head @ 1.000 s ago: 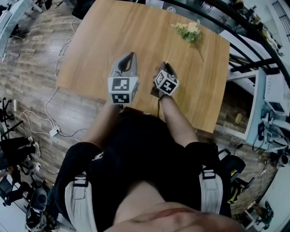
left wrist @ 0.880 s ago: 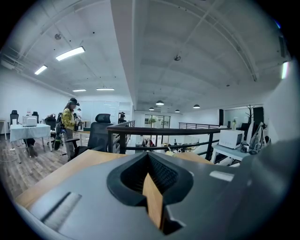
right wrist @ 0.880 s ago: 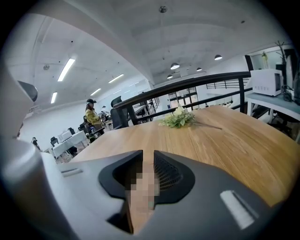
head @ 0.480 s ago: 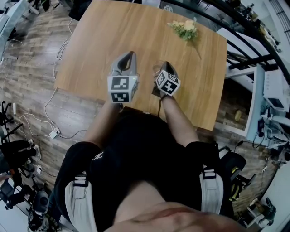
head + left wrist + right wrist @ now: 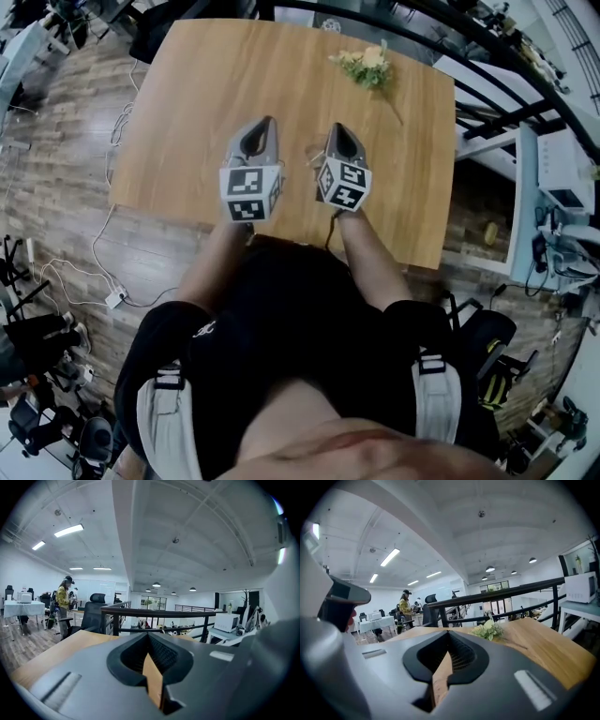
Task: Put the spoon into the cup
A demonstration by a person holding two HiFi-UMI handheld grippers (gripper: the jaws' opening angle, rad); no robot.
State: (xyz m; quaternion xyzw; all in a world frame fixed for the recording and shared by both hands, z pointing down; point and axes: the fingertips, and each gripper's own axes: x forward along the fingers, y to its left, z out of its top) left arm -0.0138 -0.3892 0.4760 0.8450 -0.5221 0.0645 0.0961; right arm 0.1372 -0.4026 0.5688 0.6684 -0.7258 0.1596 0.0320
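Observation:
Neither a spoon nor a cup shows in any view. In the head view my left gripper (image 5: 269, 122) and right gripper (image 5: 337, 128) are held side by side over the near part of a wooden table (image 5: 187, 103), both pointing away from me. Each has its jaws closed to a point with nothing between them. The left gripper view looks along my shut left gripper (image 5: 148, 635) over the tabletop towards a black railing (image 5: 159, 613). In the right gripper view, my shut right gripper (image 5: 449, 633) points across the table.
A sprig of pale flowers with green leaves (image 5: 366, 64) lies at the table's far right, and the flowers (image 5: 488, 631) show ahead of the right gripper. The railing runs behind the table's far edge. A person (image 5: 63, 603) and an office chair (image 5: 96, 609) stand beyond it.
Both grippers have risen slightly and reach a little farther over the table. The right one has turned to point straight ahead, parallel to the left. Both stay shut.

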